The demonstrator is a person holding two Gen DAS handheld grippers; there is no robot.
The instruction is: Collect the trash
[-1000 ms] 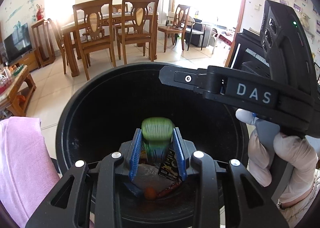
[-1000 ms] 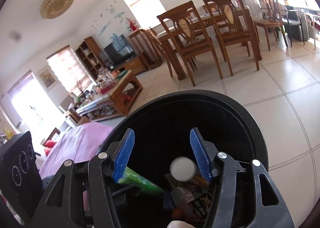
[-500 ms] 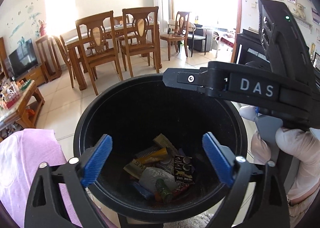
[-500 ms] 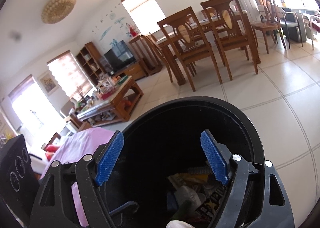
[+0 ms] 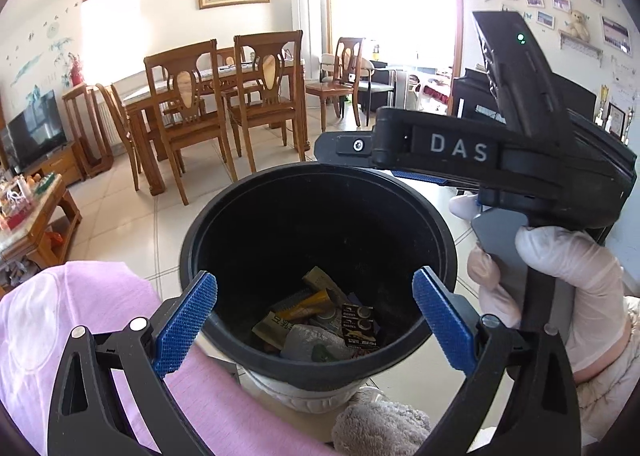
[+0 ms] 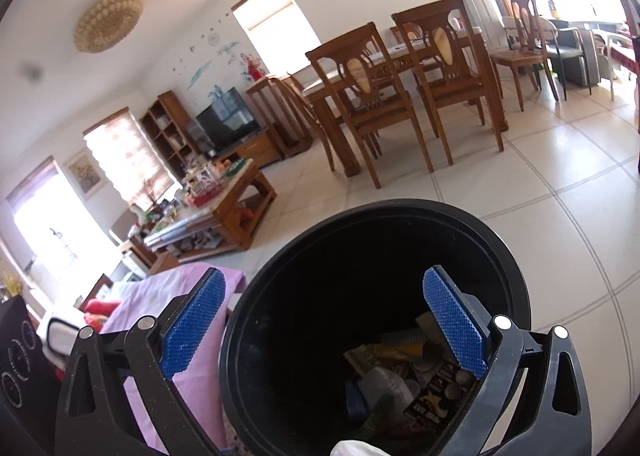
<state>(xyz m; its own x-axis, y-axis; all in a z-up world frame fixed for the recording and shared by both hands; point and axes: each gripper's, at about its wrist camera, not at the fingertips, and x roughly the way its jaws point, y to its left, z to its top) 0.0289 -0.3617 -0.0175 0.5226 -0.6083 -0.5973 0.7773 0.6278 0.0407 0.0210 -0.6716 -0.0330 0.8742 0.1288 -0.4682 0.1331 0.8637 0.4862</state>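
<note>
Trash [image 5: 320,320] lies heaped at the bottom of the black bin [image 5: 248,356] on the tiled floor just ahead of you, while your left gripper [image 5: 314,316] and right gripper [image 6: 324,324] hang above its rim, jaws just opened wide with nothing between them.

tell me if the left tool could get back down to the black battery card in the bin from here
Probably yes. The left tool is open and empty above the black bin, whose mouth is uncovered. The battery card lies on top of the trash. The right tool sits at the far rim, aside.
</note>
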